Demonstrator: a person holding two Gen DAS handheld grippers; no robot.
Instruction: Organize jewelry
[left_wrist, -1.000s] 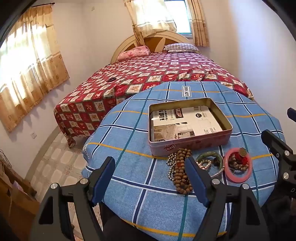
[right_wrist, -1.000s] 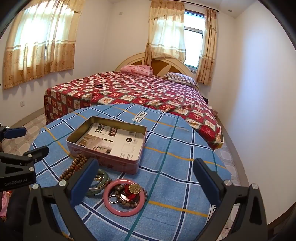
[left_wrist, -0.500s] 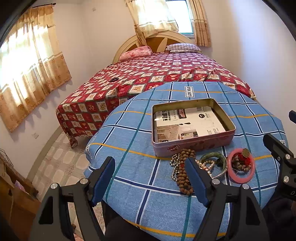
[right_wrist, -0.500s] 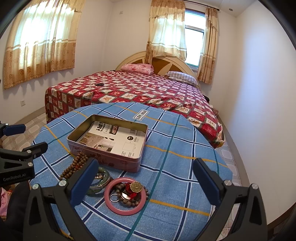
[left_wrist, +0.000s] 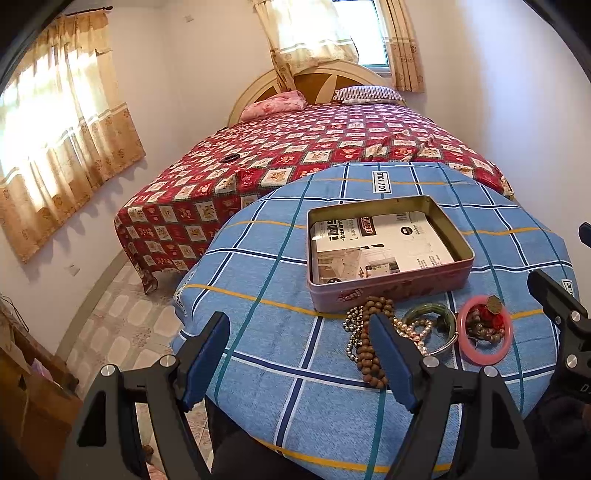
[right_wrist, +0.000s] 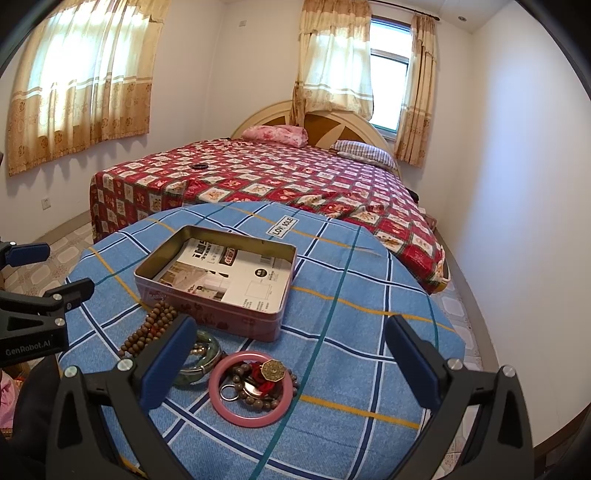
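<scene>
Bed (right_wrist: 280, 177) fills the far half of the room, red patterned cover, two pillows at the headboard, small dark thing lying on the cover at its left side. Curtained windows on the left wall and the far wall.

Round desk (left_wrist: 266, 354) sits near, covered in a blue plaid cloth, its far edge just in front of the foot of the bed.

Open pink tin (right_wrist: 218, 317) stands about mid-desk, no lid on it, only printed paper (right_wrist: 240, 277) lying flat inside. No jewelry in the tin.

Jewelry is all on the cloth, just near of the tin's near wall:
- brown wooden bead string (left_wrist: 369, 347) at the left, one end touching the tin wall, running toward the near edge
- silver bead chain (left_wrist: 351, 328) beside it on the left, the two overlapping
- green bangle (left_wrist: 436, 314) to the right, pearl strand (left_wrist: 413, 330) lying partly inside it
- pink bangle (right_wrist: 251, 391) farthest right, close beside the green one; inside it dark beads, a red knot, a key ring and an octagonal brass charm (right_wrist: 272, 370)

Left tongs (left_wrist: 299, 354): wide apart, holding nothing, above the near-left of the desk; right finger overlaps the bead string in view, contact cannot be told.

Right tongs (right_wrist: 291, 358): wide apart, holding nothing, above the near edge with the pink bangle between the fingers in view.
</scene>
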